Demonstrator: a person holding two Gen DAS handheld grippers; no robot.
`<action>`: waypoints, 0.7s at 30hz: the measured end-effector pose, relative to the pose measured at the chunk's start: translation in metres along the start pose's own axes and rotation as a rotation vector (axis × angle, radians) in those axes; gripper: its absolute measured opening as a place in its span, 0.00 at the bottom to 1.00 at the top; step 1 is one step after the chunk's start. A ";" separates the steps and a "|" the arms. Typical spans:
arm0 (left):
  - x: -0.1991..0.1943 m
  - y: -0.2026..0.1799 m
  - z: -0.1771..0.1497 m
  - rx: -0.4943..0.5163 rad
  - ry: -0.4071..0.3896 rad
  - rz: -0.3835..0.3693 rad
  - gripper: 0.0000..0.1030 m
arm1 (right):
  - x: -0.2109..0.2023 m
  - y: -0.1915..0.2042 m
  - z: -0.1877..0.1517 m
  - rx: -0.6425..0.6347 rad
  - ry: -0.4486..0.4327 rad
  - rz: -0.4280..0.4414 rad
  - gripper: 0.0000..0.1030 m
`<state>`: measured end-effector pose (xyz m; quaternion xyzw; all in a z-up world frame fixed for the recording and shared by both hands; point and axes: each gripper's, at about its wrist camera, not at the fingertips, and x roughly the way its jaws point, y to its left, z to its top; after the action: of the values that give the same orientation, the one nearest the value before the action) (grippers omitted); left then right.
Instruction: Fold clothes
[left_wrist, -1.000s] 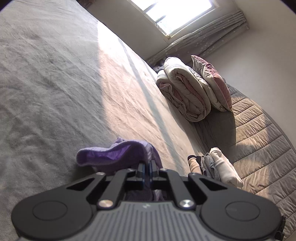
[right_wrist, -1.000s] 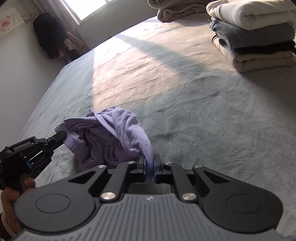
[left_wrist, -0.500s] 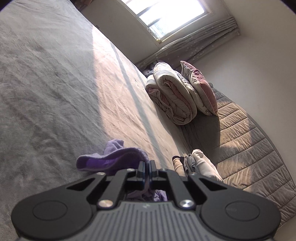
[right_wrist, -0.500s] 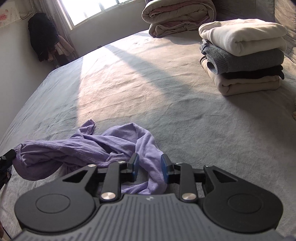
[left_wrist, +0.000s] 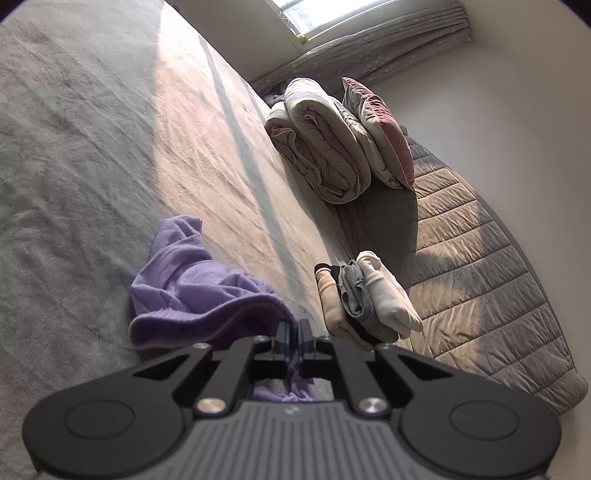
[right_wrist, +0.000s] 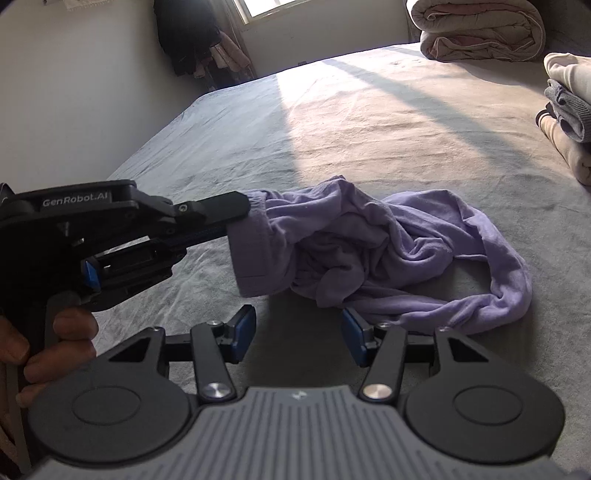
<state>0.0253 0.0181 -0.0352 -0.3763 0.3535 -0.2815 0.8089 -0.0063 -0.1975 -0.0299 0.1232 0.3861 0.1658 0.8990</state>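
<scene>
Left gripper (right_wrist: 236, 218) pinches the purple garment's (right_wrist: 369, 251) cuff; its crumpled length stretches rightward just beyond the right gripper's (right_wrist: 298, 334) wide, empty fingers.

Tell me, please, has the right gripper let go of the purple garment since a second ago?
Yes: the right gripper is open and apart from the purple garment.

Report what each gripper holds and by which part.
The left gripper is shut on the purple garment at a banded hem edge. The right gripper is open, holding nothing.

"GenRobot.AI" in pale letters on the left claw (right_wrist: 236, 218) body, no other readable text
</scene>
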 end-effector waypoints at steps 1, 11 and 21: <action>0.003 0.000 -0.001 0.007 0.010 0.000 0.03 | 0.002 0.006 -0.002 -0.010 0.006 0.016 0.55; 0.007 -0.001 0.000 0.077 0.068 0.007 0.05 | 0.016 -0.007 0.007 0.122 -0.023 -0.040 0.54; -0.009 0.003 -0.008 0.370 0.057 0.190 0.53 | 0.014 -0.031 0.008 0.156 -0.001 -0.100 0.39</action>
<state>0.0145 0.0230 -0.0377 -0.1782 0.3523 -0.2745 0.8768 0.0146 -0.2207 -0.0446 0.1736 0.4032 0.0898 0.8940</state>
